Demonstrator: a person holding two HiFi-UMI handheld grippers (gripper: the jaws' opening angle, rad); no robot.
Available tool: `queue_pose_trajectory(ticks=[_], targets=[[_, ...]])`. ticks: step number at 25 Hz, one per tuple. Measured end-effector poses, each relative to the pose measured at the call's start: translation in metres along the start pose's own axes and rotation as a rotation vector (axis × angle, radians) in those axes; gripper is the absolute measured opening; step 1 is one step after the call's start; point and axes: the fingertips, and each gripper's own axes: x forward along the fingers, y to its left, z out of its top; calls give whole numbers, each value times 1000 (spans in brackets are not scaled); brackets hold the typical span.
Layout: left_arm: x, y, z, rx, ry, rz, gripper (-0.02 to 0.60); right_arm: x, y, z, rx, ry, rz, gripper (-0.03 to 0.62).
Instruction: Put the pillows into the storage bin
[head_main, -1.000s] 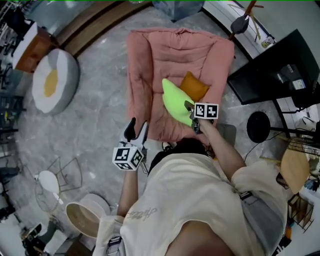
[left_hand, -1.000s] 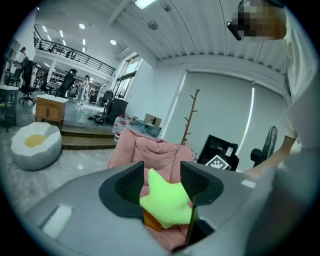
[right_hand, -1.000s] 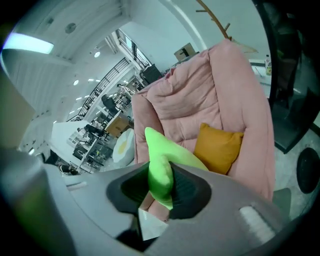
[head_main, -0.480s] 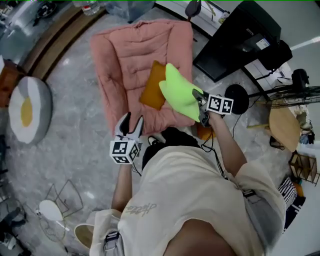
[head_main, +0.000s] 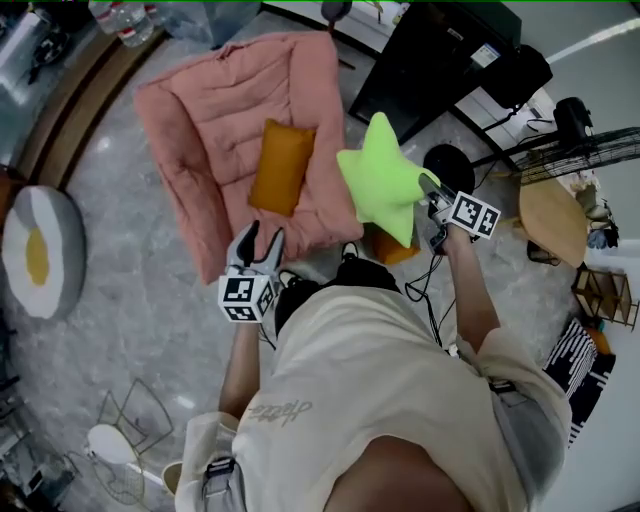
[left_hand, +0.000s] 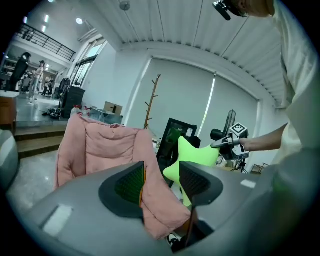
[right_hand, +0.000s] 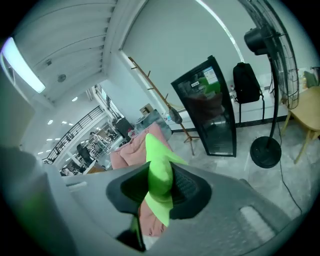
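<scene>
The right tool is clenching one arm of the star pillow; in the right gripper view the green fabric is bulging out above and below the pads. The star pillow is hanging in the air, clear of the lounger, over the floor between the lounger's near corner and the fan base.

The left tool is standing released, jaws apart, gripping nothing. It is hovering just off the lounger's near edge.

The orange pillow is lying flat on the lounger seat, well apart from both tools. An egg cushion is sitting on the floor at far left. Something orange is showing beneath the star pillow; I cannot tell what it is.
</scene>
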Motion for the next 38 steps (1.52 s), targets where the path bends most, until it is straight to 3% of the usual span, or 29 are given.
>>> queue_pose_trajectory(ticks=[6,12,18,25,33,36,38], targets=[[45,-30,8,68,40,-19,235,-20,-66,11,-81,39,-74,89],[91,-82,24,53,44,-4,235,-11,-164,-13,-135,224,-117,89],[130,-123,10,24,100,18,238,25,-235,-52,-270,447,-56,91],[160,-142,-3,8,165,62,242,73,-277,-102,-482,689,19,95],[160,-130,-21,-34,259,143,244,124,-316,-156,-644,884,60,103],[151,-124,-35,-57,305,179,245,142,-317,-182,-646,930,123,103],[145,-120,-44,-75,335,201,247,153,-330,-195,-704,976,110,104]])
